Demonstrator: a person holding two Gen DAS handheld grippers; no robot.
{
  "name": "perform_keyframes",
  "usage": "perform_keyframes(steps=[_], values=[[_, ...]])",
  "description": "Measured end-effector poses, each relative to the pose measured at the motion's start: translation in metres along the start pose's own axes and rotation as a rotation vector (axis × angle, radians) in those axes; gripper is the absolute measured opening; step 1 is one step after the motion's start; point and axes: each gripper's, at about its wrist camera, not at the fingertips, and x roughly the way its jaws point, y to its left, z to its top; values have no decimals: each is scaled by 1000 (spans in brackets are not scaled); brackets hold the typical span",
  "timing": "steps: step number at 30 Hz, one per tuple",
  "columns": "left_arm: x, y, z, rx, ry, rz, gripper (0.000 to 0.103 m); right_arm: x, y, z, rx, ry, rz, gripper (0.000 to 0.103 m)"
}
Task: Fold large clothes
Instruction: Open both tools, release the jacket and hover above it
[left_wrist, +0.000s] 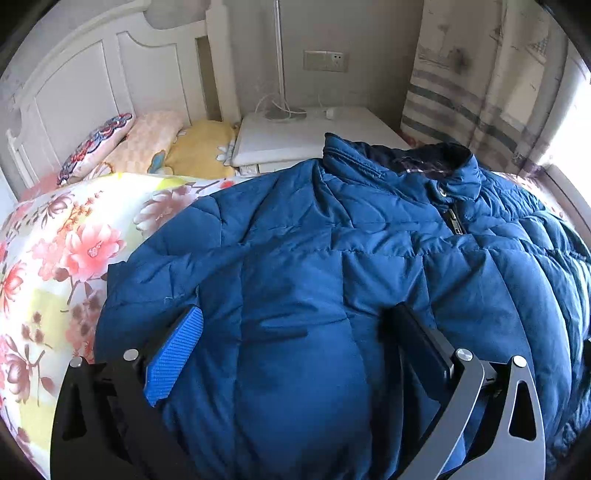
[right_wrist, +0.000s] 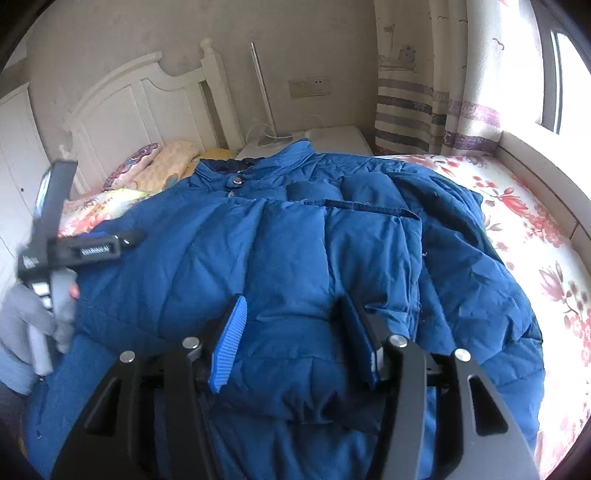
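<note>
A large blue quilted jacket (left_wrist: 314, 266) lies front-up across the floral bed, collar (left_wrist: 443, 166) toward the far side and zip closed. My left gripper (left_wrist: 295, 332) hovers over its lower left part with the jaws wide apart, and puffy fabric bulges between the blue pad (left_wrist: 177, 354) and the dark finger. In the right wrist view the jacket (right_wrist: 295, 240) fills the middle. My right gripper (right_wrist: 295, 332) sits low over it, jaws partly apart, with a fabric ridge between the pads but not squeezed. The left gripper (right_wrist: 125, 240) shows at the jacket's left edge, held by a grey-sleeved hand (right_wrist: 29, 321).
Floral bedding (left_wrist: 55, 258) lies to the left and floral bedding (right_wrist: 535, 258) to the right of the jacket. Pillows (left_wrist: 147, 144) lean against a white headboard (left_wrist: 92, 74). A white nightstand (left_wrist: 306, 133) with a lamp stands behind; a striped curtain (right_wrist: 417, 110) and window ledge (right_wrist: 546, 177) are at right.
</note>
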Motion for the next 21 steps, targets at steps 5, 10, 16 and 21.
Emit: perform_keyframes(steps=[5, 10, 16, 21], values=[[0, -1, -1, 3, -7, 6, 99, -20, 8, 18, -10, -69, -6, 55], [0, 1, -2, -5, -18, 0, 99, 1, 31, 48, -134, -64, -67, 56], [-3, -1, -4, -8, -33, 14, 99, 53, 34, 52, -233, 128, -122, 59], [-3, 2, -4, -22, -36, 2, 99, 41, 11, 89, -178, 73, -154, 59]])
